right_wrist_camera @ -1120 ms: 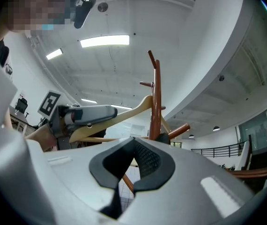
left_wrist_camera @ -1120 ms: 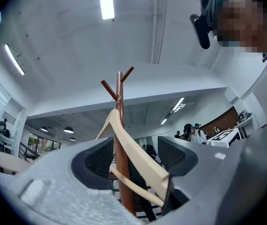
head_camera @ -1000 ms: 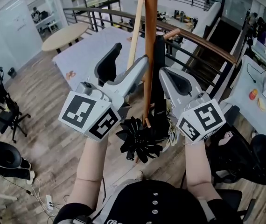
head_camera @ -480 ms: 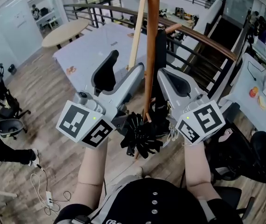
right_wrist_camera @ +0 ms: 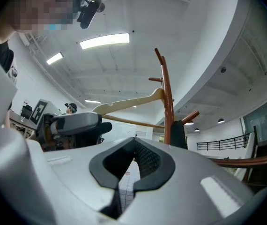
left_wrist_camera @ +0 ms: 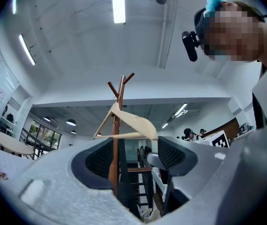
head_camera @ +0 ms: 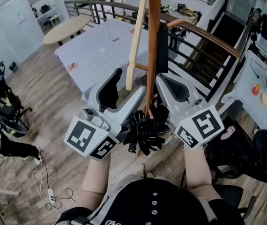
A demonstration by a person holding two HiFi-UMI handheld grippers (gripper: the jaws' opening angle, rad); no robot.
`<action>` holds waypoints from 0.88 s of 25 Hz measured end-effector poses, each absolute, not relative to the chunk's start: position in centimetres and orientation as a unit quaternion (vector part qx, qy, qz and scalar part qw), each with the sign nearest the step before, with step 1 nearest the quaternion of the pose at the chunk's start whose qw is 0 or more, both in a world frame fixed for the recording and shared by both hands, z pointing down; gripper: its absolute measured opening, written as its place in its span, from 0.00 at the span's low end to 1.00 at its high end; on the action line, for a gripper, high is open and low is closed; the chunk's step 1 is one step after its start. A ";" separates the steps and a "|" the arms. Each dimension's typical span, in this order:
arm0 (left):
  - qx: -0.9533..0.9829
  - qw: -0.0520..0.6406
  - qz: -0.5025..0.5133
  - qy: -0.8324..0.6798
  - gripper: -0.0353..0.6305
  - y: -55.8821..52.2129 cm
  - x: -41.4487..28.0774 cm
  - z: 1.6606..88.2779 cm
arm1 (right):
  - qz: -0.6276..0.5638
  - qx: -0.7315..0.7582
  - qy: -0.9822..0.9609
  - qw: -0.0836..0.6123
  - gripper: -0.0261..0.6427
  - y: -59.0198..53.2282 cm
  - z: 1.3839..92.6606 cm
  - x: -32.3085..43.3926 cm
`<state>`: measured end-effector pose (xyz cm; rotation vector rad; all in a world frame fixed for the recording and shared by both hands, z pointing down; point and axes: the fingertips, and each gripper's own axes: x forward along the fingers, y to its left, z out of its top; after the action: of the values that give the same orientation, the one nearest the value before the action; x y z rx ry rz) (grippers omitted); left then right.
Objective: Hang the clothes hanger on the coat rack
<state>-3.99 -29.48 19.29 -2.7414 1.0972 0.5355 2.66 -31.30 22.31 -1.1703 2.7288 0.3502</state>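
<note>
As far as I can judge from my feeds, the hanging itself looks done. The pale wooden clothes hanger [head_camera: 134,46] sits high against the reddish-brown pole of the coat rack [head_camera: 153,41]. In the right gripper view its neck meets the pole just under a short peg, and its bar runs out to one side. I cannot make out the hook itself, so I take it to be caught on a peg rather than seeing that plainly.

Neither tool has hold of it. The tongs of the left gripper [head_camera: 129,86] stand apart, and the left gripper view shows only the rack's pole beyond the gap, with the hanger well above the pads. The tongs of the right gripper [head_camera: 164,78] are closed tip to tip on nothing. Both grippers sit low by the pole, one on each side, with the hanger above them.

What I think is left is small:
- Confirm the hanger rests freely and level enough not to slip off.
- Bring both grippers down and away without knocking the pole.

Behind the rack, a pale table [head_camera: 100,46] lies well clear of all this.
</note>
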 end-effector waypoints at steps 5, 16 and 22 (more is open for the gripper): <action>-0.914 0.063 0.150 0.373 0.51 -29.6 -3.7 21.5 | 0.107 -0.388 0.912 0.074 0.04 -30.9 23.5 2.2; -0.928 0.017 0.115 0.353 0.50 -28.9 -1.7 26.8 | 0.082 -0.383 0.918 0.054 0.04 -29.2 27.2 1.6; -0.929 0.005 0.097 0.356 0.49 -28.5 -0.9 29.2 | 0.055 -0.396 0.915 0.056 0.04 -28.6 29.1 2.5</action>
<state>-0.90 -28.45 29.17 -2.9111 1.1152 0.3038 2.51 -28.64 29.10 -1.2016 2.7762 0.1663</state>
